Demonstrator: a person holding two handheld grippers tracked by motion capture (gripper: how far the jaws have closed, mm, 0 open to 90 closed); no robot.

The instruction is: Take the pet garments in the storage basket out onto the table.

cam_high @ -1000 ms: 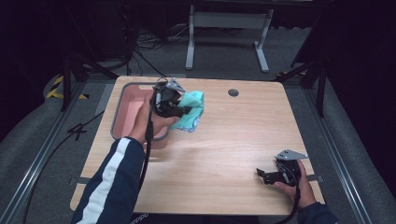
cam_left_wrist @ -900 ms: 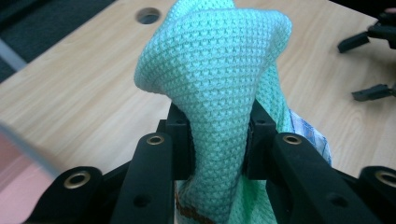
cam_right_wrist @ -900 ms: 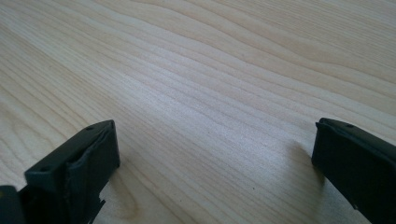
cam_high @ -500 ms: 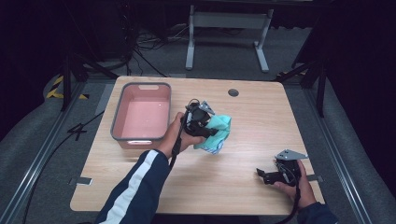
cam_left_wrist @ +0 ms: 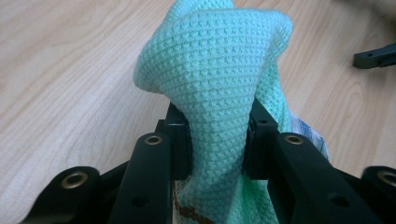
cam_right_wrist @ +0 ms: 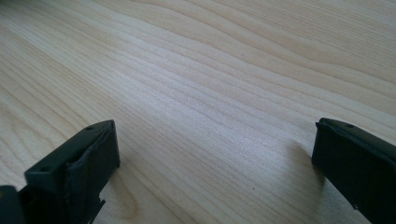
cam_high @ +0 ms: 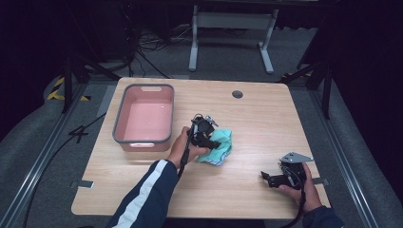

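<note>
A mint-green knitted cloth (cam_high: 219,146) rests bunched on the wooden table near its middle. My left gripper (cam_high: 209,137) is shut on it; in the left gripper view the black jaws pinch a fold of the cloth (cam_left_wrist: 219,88), which bulges up above them. My right gripper (cam_high: 267,179) sits low at the table's front right, held by a hand. Its jaws stand wide apart over bare wood in the right gripper view (cam_right_wrist: 215,154), with nothing between them.
A pink tub with a grey rim (cam_high: 124,118) stands at the table's left, with nothing in it. A round cable hole (cam_high: 237,94) lies at the back. A white frame's legs (cam_high: 228,28) stand on the floor beyond the table.
My left gripper has carried the cloth from beside the tub rightward and toward the front, down onto the table's middle. The right gripper has stayed put.
</note>
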